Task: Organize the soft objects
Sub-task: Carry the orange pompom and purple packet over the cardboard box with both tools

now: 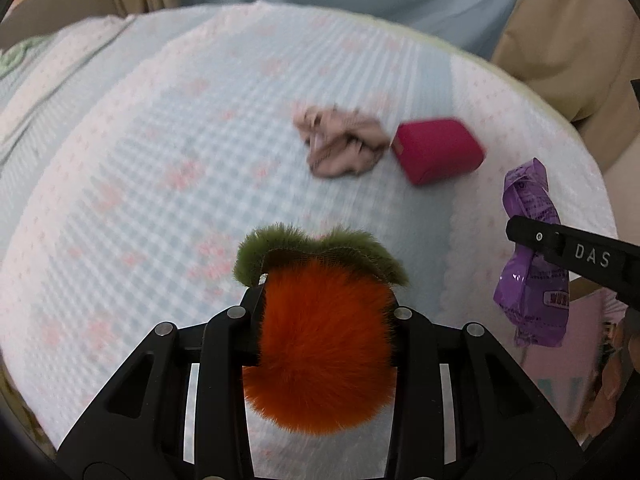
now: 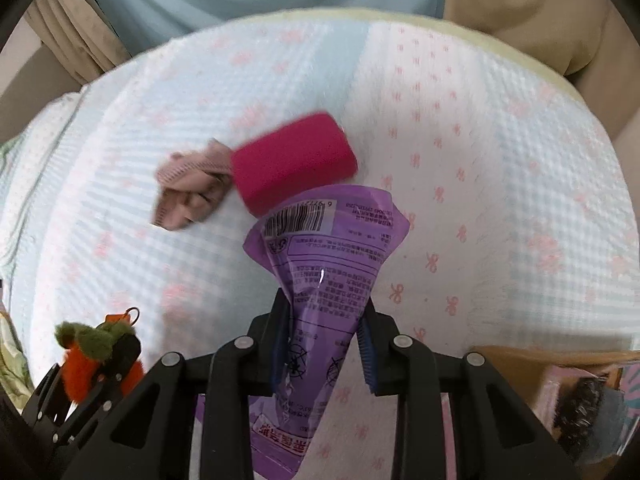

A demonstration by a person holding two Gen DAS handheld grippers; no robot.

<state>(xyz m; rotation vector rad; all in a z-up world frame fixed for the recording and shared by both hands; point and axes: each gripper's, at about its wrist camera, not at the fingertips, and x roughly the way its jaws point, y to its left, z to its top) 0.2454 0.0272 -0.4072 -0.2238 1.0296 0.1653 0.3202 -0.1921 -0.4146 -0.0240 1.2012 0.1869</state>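
Holding both loads above the quilted blue-and-white bed (image 1: 160, 160), near the crimson cushion block (image 1: 436, 150), we note: left gripper (image 1: 326, 300) clamps orange plush carrot (image 1: 320, 352); right gripper (image 2: 324, 320) pinches crinkled purple plastic packet (image 2: 320, 280), whose slick film may slip.

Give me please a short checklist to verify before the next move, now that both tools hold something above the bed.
1. Left tool shut on the orange plush toy: ok.
2. Right tool shut on the purple packet: ok, pinched mid-body.
3. Pink cloth and red pouch lying on the blanket, not yet picked up: ok.
4. The two tools apart from each other: ok.
5. Container at the bed's right edge: cannot tell, mostly out of view.
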